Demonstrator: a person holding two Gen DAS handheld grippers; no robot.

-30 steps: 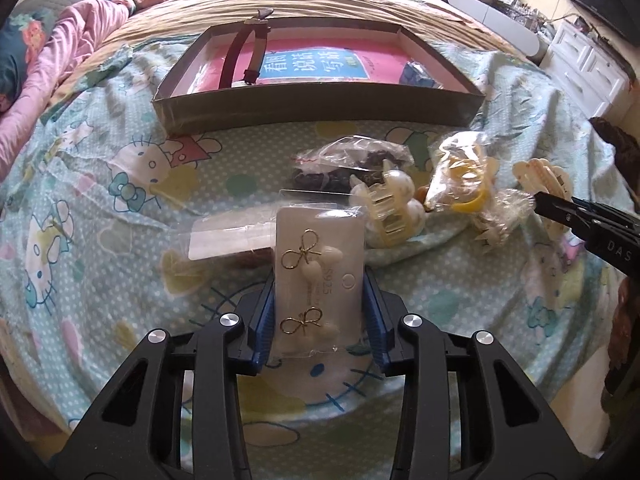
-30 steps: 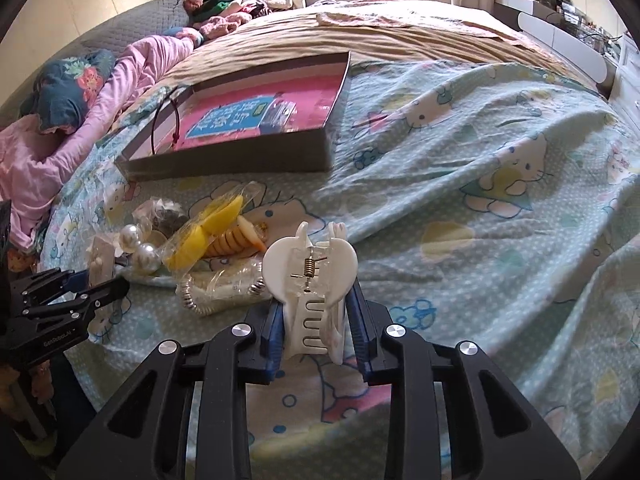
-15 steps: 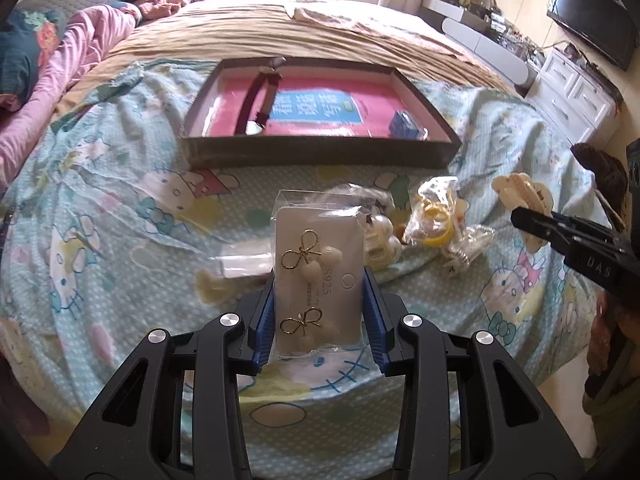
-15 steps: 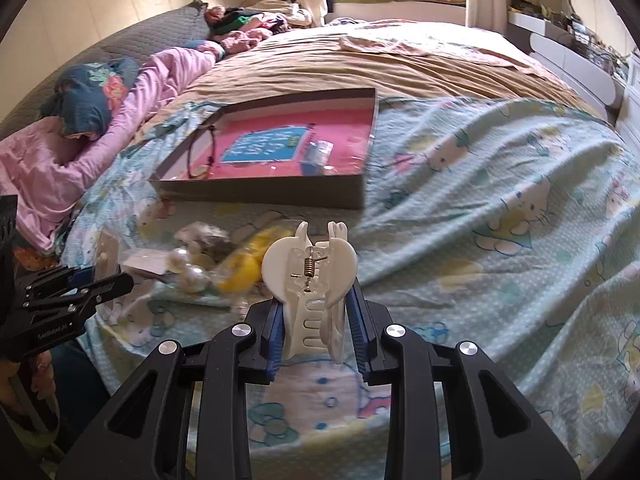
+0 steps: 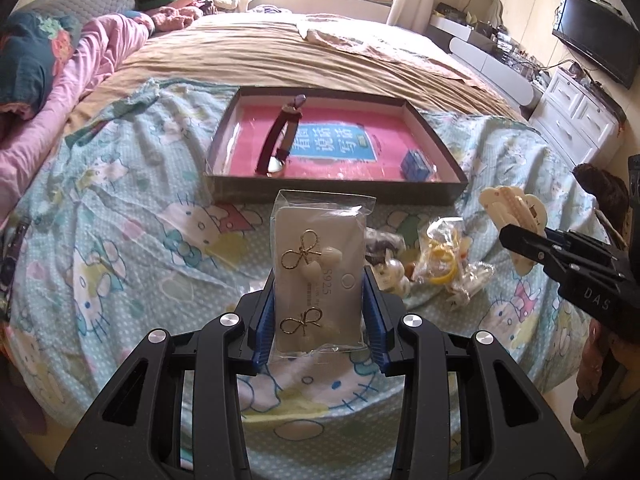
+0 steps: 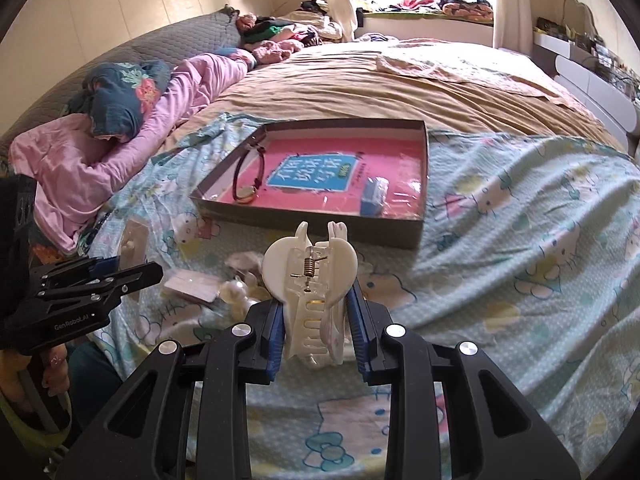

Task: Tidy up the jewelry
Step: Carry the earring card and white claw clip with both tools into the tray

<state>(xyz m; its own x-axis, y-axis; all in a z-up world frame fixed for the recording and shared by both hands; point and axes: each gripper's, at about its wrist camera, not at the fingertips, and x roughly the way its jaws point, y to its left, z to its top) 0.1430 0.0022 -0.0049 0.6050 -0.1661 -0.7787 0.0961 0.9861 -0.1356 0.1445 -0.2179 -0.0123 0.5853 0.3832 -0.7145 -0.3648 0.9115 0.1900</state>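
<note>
My left gripper (image 5: 320, 316) is shut on a bagged white earring card (image 5: 320, 264) with two gold bow earrings, held upright above the bed. My right gripper (image 6: 316, 332) is shut on a white hair claw clip (image 6: 310, 284), also held above the bed. The shallow box (image 5: 336, 192) with a pink and blue floor lies ahead and holds a dark red strap watch (image 5: 280, 140) and a small blue box (image 5: 416, 164). A pile of bagged jewelry (image 5: 436, 264) lies on the sheet in front of the box, right of the card.
The bed has a Hello Kitty sheet (image 6: 520, 240) and a tan blanket (image 5: 300, 56) behind the box. Pink bedding (image 6: 120, 140) lies at the left. A white dresser (image 5: 576, 120) and a TV (image 5: 596, 44) stand at the right. A small packet (image 6: 192, 284) lies near the pile.
Both grippers have risen and drawn back from the bed with their items still held. The box and jewelry pile now look farther and lower.
</note>
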